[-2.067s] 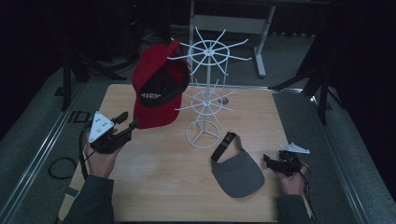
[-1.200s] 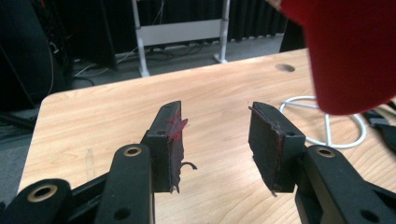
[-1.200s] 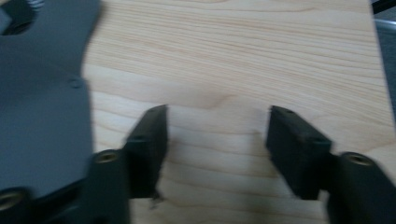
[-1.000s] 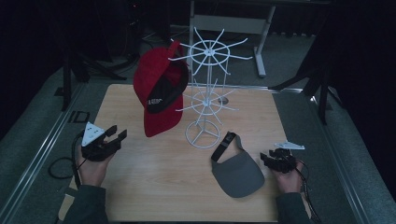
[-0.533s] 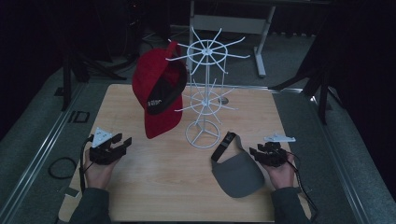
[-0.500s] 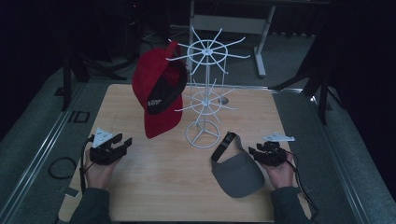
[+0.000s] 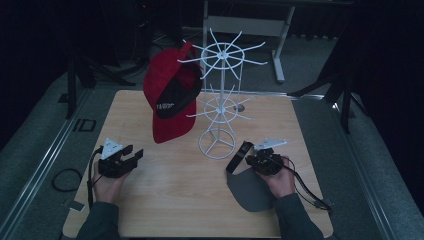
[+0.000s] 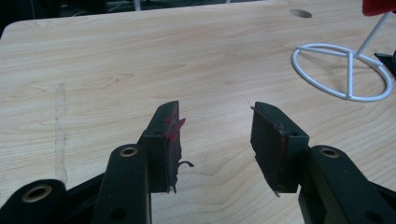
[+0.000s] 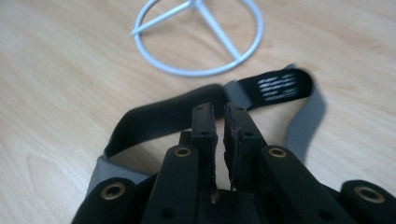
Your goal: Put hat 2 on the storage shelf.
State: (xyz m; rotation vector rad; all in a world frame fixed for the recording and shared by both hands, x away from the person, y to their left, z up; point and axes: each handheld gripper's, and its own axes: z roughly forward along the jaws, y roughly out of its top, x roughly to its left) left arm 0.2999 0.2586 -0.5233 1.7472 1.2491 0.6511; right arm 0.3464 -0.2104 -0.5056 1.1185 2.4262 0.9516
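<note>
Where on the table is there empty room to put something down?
Bare wood lies between the left tool and the white rack's ring base, and along the table's near edge below them. It is crowded near the right tool, on the grey visor, and under the hanging red cap.

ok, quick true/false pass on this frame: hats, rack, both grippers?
1. The red cap hangs on the white wire rack. True.
2. The grey visor hangs on the rack too. False: it lies on the table, in front of the rack's ring base.
3. The left gripper has nothing between its jaws. True: jaws apart over bare wood.
4. The right gripper stands wide open. False: its jaws have just been closing and are nearly together at the visor's black band.
5. The left gripper touches the red cap. False: it is apart from it, low over the table.
</note>
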